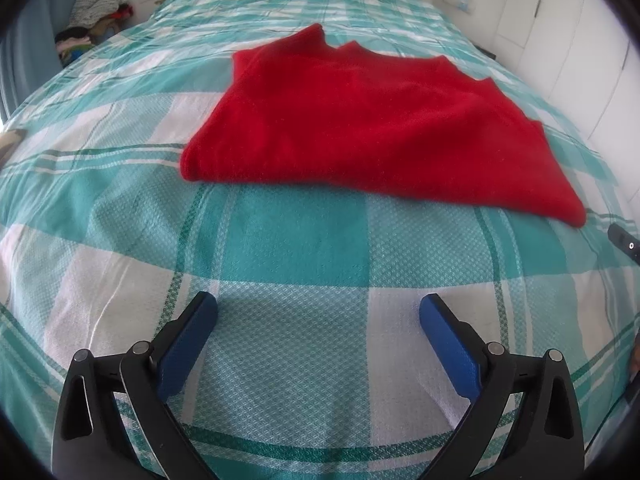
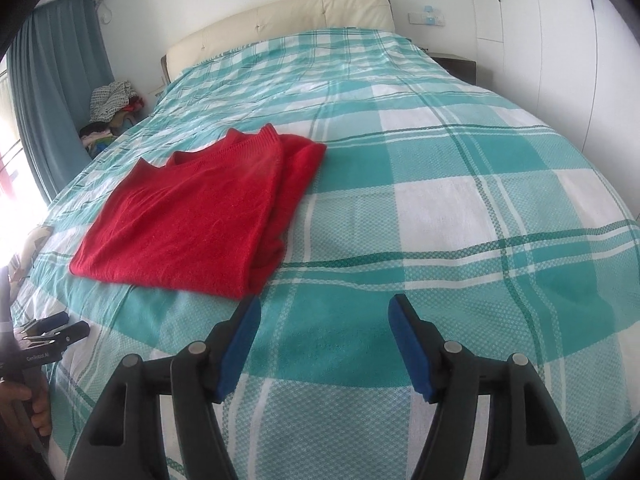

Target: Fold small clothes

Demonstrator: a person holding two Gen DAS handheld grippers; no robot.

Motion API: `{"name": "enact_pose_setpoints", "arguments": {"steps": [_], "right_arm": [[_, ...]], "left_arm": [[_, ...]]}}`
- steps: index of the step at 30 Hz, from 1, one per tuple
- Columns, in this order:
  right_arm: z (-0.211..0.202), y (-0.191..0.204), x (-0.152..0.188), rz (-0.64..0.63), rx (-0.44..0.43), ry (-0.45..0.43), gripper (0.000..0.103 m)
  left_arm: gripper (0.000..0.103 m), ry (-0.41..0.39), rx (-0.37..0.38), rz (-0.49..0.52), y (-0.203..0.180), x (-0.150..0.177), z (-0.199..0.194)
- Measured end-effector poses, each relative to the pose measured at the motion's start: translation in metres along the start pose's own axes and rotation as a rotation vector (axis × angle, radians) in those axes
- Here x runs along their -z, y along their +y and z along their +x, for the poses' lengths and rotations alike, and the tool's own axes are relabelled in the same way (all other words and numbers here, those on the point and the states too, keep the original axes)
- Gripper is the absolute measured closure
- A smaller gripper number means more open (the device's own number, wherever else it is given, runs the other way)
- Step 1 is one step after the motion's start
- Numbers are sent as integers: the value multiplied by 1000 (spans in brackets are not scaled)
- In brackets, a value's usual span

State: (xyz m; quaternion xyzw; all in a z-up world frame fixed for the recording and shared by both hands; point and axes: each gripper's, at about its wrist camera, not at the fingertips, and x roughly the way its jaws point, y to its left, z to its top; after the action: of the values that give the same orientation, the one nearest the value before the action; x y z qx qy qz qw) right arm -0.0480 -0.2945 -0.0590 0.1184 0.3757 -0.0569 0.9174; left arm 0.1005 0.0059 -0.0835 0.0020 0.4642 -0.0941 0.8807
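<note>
A red knitted garment (image 1: 360,120) lies folded flat on the teal-and-white checked bedspread (image 1: 300,240). In the right wrist view the same red garment (image 2: 192,212) sits left of centre, its ribbed edges toward the headboard. My left gripper (image 1: 319,304) hovers over bare bedspread on the near side of the garment, jaws wide apart, nothing between the blue pads. My right gripper (image 2: 325,308) is open too, just off the garment's near right corner, with only bedspread between its pads. The left gripper (image 2: 60,328) also shows at the far left of the right wrist view, held by a hand (image 2: 24,404).
A cream headboard (image 2: 280,20) stands at the far end of the bed. A pile of clothes (image 2: 112,108) sits beside the bed at the far left, next to teal curtains (image 2: 52,92). White wardrobe doors (image 2: 560,60) line the right side.
</note>
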Motion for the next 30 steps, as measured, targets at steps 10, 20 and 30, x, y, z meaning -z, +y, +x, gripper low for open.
{"name": "enact_pose_setpoints", "arguments": {"steps": [10, 20, 30], "right_arm": [[14, -5, 8, 40, -6, 56, 32], [28, -1, 14, 20, 9, 88, 24], [31, 2, 15, 2, 16, 90, 20]], "left_arm": [[0, 6, -18, 21, -5, 2, 5], [0, 11, -28, 31, -6, 2, 7], [0, 11, -29, 31, -6, 2, 7]]}}
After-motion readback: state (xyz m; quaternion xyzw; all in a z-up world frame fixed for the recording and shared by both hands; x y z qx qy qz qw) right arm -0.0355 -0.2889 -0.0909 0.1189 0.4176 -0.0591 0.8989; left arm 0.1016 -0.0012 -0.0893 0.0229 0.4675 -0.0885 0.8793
